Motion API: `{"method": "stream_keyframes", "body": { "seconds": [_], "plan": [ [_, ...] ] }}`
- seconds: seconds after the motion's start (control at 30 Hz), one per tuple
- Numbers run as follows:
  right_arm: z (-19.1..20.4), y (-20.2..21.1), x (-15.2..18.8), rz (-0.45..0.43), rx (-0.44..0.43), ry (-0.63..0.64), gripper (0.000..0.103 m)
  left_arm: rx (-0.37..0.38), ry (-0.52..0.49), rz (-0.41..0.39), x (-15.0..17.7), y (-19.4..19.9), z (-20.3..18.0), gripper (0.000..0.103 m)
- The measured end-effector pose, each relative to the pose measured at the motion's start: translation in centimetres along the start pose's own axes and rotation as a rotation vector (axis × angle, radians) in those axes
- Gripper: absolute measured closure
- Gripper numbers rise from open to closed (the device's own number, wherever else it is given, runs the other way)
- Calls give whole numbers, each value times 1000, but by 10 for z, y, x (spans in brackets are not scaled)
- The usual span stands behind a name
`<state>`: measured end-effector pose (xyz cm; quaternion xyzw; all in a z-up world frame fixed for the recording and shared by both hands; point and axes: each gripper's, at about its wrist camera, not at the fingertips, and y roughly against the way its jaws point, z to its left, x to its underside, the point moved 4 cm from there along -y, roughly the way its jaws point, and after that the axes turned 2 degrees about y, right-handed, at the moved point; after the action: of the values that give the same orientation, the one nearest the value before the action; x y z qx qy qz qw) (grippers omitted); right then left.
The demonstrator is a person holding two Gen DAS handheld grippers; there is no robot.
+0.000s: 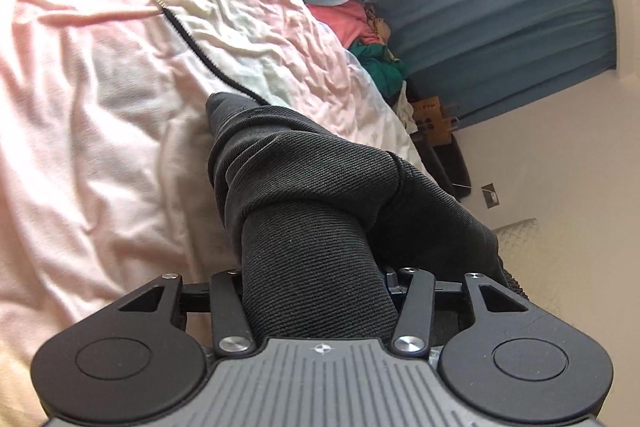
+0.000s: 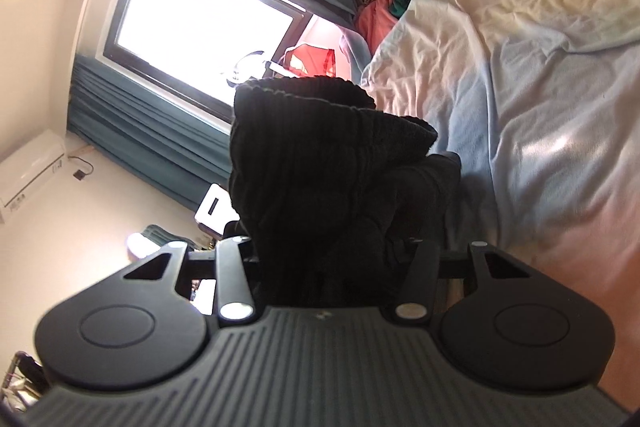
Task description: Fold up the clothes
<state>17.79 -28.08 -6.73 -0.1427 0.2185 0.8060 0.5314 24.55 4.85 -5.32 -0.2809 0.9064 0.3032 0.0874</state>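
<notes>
Black ribbed garment (image 1: 320,195) fills both our grippers: left gripper (image 1: 320,291) and right gripper (image 2: 332,259) each half-closed, clamped on its bunched cloth above the bedsheet (image 1: 100,107).

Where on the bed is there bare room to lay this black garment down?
Free: the wide sheet beside the black zip, and the pale blue stretch next to the garment. Crowded: the clothes pile at the bed's edge by the curtain.

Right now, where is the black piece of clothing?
The black garment is bunched in the left gripper, lifted over the pale bedsheet. In the right wrist view it fills the right gripper, in front of the window.
</notes>
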Motion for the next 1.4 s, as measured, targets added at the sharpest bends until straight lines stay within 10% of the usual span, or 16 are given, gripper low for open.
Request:
{"method": "stream_keyframes", "body": {
  "seconds": [0.2, 0.67, 1.03, 1.4],
  "plan": [
    [-10, 22, -81, -126, -30, -22, 52, 41, -83, 5, -17, -58, -93, 54],
    [-123, 68, -274, -397, 148, 10, 52, 84, -224, 162, 22, -338, -265, 54],
    [-255, 74, -223, -210, 329, -103, 52, -44, -423, 301, 87, -408, -179, 54],
    [-251, 96, -198, -157, 485, -143, 37, -151, -596, 258, 104, -349, -196, 37]
  ]
}}
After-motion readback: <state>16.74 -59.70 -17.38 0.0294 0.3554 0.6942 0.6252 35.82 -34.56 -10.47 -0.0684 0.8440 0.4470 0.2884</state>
